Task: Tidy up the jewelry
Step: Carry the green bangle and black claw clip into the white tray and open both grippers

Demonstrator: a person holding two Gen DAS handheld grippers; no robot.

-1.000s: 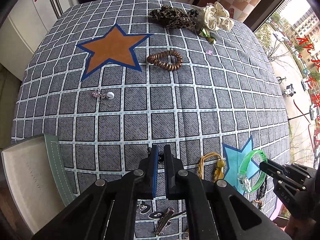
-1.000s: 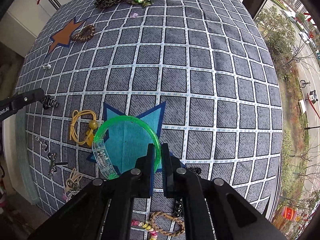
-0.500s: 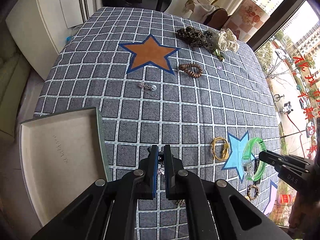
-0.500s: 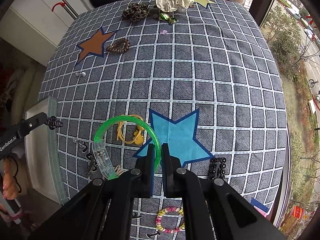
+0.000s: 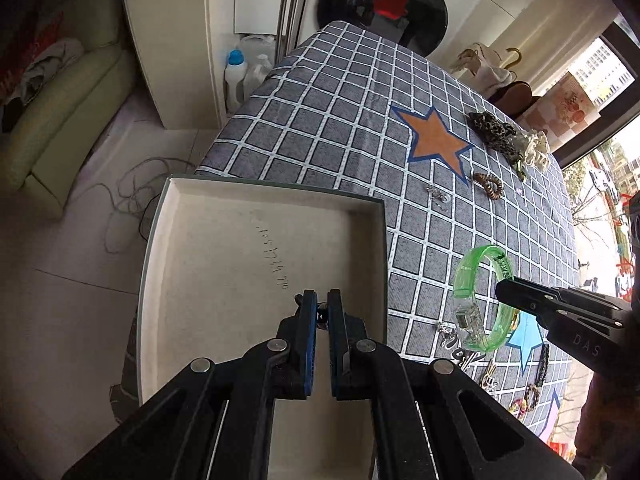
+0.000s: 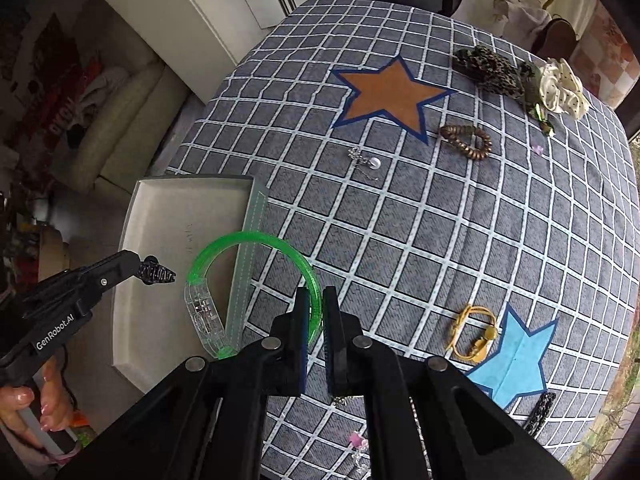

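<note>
we hold the left gripper (image 5: 322, 312) above the open grey tray (image 5: 256, 200), its fingers (image 5: 309, 320) pinching a small black hair clip (image 6: 157, 272); in the right wrist view that clip pokes out past the tips, dark and ribbed. the tray's pale floor shows some faint writing. the tray sits at the left edge of the worktop (image 6: 440, 220), which wears a grey checked cloth.

our right gripper (image 6: 315, 312) has its fingers (image 6: 300, 320) nipped on the rim of the green bangle (image 6: 256, 240), a translucent hoop with a clear clasp section. the bangle hangs off the cloth, and from the right wrist camera it overlaps the tray's near wall. in the left wrist view the same bangle (image 5: 480, 296) floats beside the tray's right side, carried by the black fingertip (image 5: 516, 294).

more pieces lie on the cloth. a brown coiled hair tie (image 6: 466, 142) rests just beside the lower right point of the orange star (image 6: 390, 92). a pearl earring (image 6: 366, 162) lies below that star. a leopard scrunchie (image 6: 488, 66) and a cream dotted scrunchie (image 6: 562, 90) sit near the far edge, close together. a yellow cord bracelet (image 6: 474, 332) touches the left side of the blue star (image 6: 516, 356), and a black beaded strip (image 6: 540, 412) lies at the right edge, below that star. small silver bits (image 5: 452, 332) show under the bangle in the left view, too small to name.
</note>
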